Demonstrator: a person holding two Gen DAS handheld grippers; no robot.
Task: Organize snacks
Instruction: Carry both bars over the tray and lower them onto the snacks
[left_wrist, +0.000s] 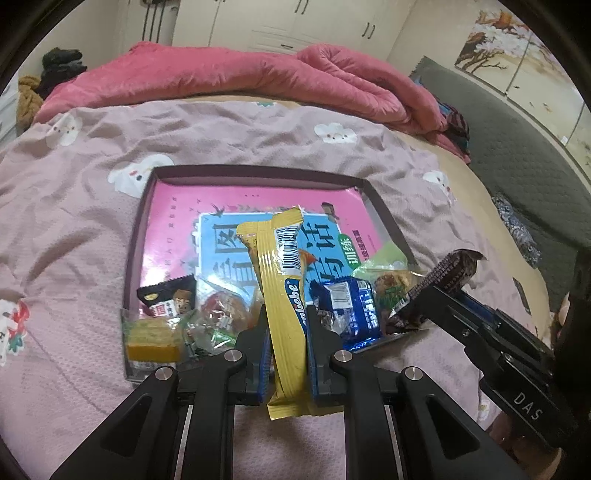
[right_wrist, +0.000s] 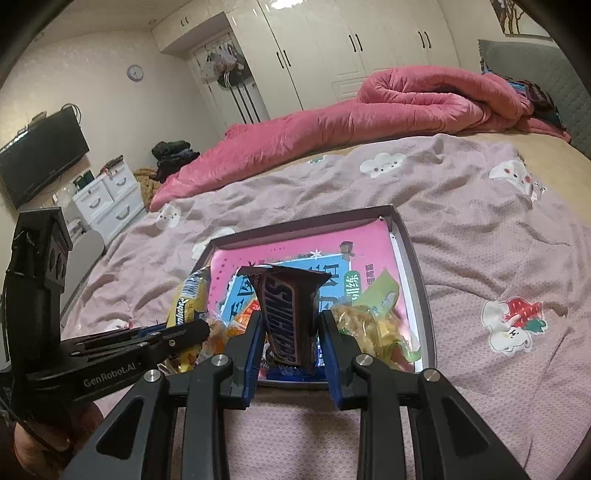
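Clamped in the left gripper (left_wrist: 287, 325), a yellow wafer bar (left_wrist: 284, 295) hides snacks in the tray (left_wrist: 384, 210), while the right gripper (right_wrist: 291, 325) grips a Snickers bar (right_wrist: 290, 314).

We cannot see most of the pink book's (left_wrist: 177, 210) cover, buried under snacks, nor read its blurred small print.

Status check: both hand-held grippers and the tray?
Left hand-held gripper shut on yellow wafer bar. Right hand-held gripper shut on Snickers bar. Both over tray, near end crowded with snacks.
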